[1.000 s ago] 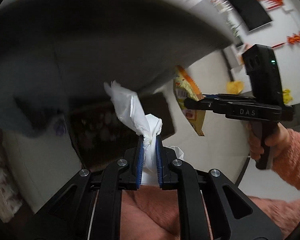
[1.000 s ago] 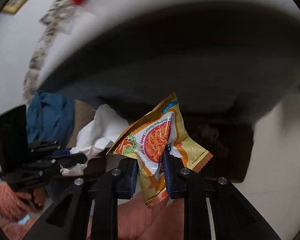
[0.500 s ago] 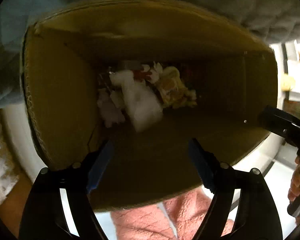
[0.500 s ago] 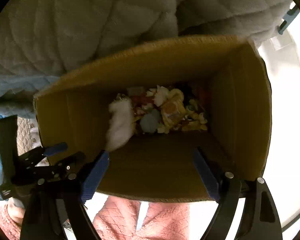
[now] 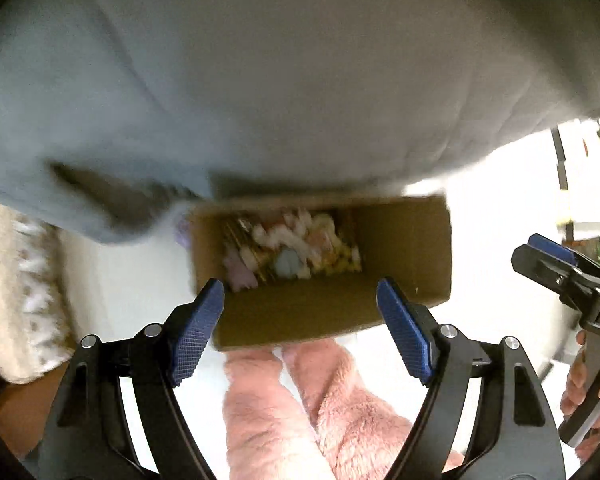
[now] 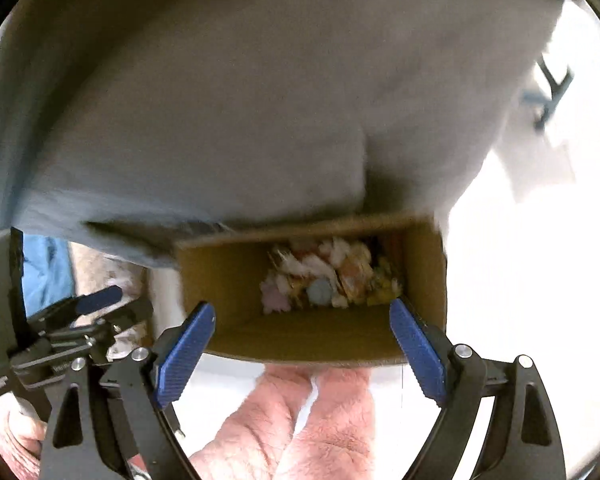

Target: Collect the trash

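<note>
An open cardboard box (image 5: 404, 248) stands on the pale floor below both grippers; it also shows in the right wrist view (image 6: 220, 276). At its bottom lies a heap of trash (image 5: 292, 248), tissues and snack wrappers, seen too in the right wrist view (image 6: 332, 276). My left gripper (image 5: 300, 332) is wide open and empty above the box's near edge. My right gripper (image 6: 302, 344) is wide open and empty above the same edge. The right gripper shows at the right edge of the left wrist view (image 5: 568, 280), and the left gripper at the left of the right wrist view (image 6: 80, 320).
A large grey quilted cover (image 5: 300, 80) hangs over the far side of the box and fills the upper half of both views (image 6: 240, 100). Pink fuzzy slippers (image 5: 300, 412) stand just in front of the box. A beige patterned rug (image 5: 24, 292) lies at left.
One second ago the left gripper held a white tissue and the right a snack wrapper. Both opened over the box and dropped them in. Both grippers have since risen away from the box.
</note>
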Action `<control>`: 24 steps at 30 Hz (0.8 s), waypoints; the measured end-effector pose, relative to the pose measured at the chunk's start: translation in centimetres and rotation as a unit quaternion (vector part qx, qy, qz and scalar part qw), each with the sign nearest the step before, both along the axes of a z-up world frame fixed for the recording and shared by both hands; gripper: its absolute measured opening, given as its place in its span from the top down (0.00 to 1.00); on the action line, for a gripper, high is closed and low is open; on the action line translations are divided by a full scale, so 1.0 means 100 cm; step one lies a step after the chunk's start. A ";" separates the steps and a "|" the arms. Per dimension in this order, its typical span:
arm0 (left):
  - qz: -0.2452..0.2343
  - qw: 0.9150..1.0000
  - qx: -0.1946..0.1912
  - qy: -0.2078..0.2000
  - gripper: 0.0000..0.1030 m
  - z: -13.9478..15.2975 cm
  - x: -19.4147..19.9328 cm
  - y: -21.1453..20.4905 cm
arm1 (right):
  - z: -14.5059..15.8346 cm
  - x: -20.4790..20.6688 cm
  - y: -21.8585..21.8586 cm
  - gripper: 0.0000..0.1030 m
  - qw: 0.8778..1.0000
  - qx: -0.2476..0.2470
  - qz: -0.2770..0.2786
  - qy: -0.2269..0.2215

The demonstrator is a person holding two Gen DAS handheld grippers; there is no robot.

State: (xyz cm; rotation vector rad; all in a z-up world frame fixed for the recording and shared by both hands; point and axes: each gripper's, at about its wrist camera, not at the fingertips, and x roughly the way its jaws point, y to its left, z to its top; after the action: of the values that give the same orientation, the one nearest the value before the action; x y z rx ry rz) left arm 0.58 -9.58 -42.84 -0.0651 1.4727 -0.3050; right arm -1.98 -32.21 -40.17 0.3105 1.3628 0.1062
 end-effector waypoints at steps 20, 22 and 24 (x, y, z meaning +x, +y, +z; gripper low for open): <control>0.112 0.917 0.048 -0.380 0.14 0.406 0.023 0.068 | 0.372 0.034 0.069 0.05 0.931 -0.061 0.047 -0.356; 0.112 0.911 0.050 -0.393 0.14 0.419 0.020 0.070 | 0.385 0.031 0.074 0.05 0.925 -0.069 0.045 -0.371; 0.115 0.908 0.051 -0.400 0.14 0.426 0.017 0.071 | 0.395 0.026 0.076 0.05 0.921 -0.076 0.042 -0.379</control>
State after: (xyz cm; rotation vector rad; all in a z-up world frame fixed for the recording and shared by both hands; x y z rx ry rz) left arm 2.31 -2.48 -0.21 -0.0225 0.6497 -0.0393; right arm 0.65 -24.59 -0.69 0.0581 0.6047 0.1703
